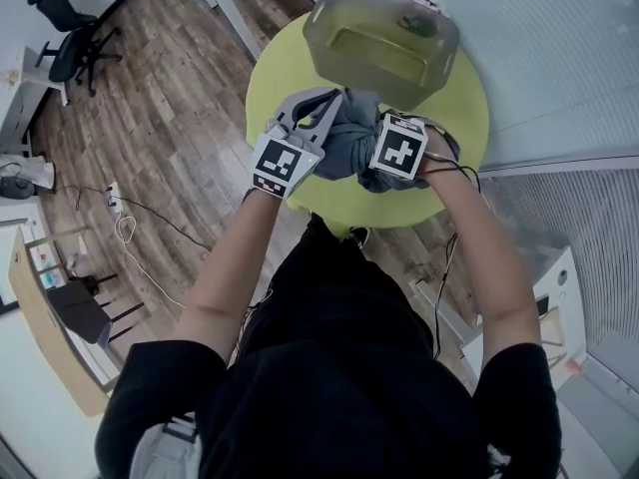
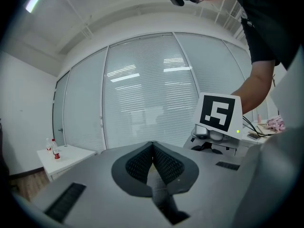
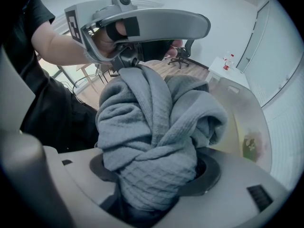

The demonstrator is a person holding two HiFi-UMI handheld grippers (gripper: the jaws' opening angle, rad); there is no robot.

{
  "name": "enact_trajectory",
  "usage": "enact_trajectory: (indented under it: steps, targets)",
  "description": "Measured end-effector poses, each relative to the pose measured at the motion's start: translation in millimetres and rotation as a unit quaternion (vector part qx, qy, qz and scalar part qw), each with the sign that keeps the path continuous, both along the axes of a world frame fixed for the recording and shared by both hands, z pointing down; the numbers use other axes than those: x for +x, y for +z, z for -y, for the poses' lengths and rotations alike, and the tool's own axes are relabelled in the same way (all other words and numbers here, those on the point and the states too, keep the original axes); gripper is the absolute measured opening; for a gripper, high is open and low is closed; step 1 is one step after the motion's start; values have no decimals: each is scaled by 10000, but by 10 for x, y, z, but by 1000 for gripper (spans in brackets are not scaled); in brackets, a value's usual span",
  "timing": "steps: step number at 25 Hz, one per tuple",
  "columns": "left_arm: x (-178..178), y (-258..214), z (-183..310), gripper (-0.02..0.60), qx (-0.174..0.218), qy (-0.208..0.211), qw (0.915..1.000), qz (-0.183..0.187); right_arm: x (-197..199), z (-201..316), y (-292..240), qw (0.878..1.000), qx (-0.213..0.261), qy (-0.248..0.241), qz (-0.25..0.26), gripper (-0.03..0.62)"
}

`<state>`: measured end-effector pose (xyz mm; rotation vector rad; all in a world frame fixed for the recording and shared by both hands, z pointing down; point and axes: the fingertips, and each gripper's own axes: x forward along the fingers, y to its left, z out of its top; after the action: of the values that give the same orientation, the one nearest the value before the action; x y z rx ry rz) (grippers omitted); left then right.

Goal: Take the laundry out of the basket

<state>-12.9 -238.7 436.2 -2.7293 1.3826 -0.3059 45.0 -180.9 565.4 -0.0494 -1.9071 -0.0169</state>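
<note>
A bunched grey knit cloth (image 1: 349, 140) hangs over the yellow round table (image 1: 454, 108), between my two grippers. My right gripper (image 3: 154, 184) is shut on it, and the thick bundle (image 3: 156, 122) fills its jaws and rises in front of the camera. My left gripper (image 1: 324, 103) lies close along the cloth's left side, pointing toward the basket. Its pads (image 2: 164, 165) are pressed together with nothing visible between them. The translucent basket (image 1: 384, 38) stands at the table's far edge with a small dark item (image 1: 419, 25) inside.
Wood floor surrounds the table, with an office chair (image 1: 70, 38) at the far left and cables (image 1: 120, 223) on the floor. A white side table with small bottles (image 2: 54, 151) stands by the blinds. A person's arms hold both grippers.
</note>
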Motion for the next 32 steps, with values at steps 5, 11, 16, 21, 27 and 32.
enact_trajectory:
  steps: [5,11,16,21,27,32]
  targets:
    - [10,396,-166,9,-262,-5,9996,72,2,-247,367,9998,-180,63,-29,330]
    - [-46,843,-180,9,-625,-78,9980,31,-44,-351,810,9995,-297,19,-100,331]
    - [-92,1324,-286,9,-985,-123,9951,-11,-92,-501,1290,9991,-379,-58,-184,331]
    - [-59,1579,-307,9,-1230,-142,9922,-106,-86,-532,1657,9989,-393,-1,-260,333]
    - [-29,1751,-316,9,-1403,-193,9898,-169,-137,-544,1929,9986,-450,105,-245,342]
    - [-34,1822,-339,9,-1501,-250,9882,-169,-135,-551,2093,9983,-503,102,-294,366]
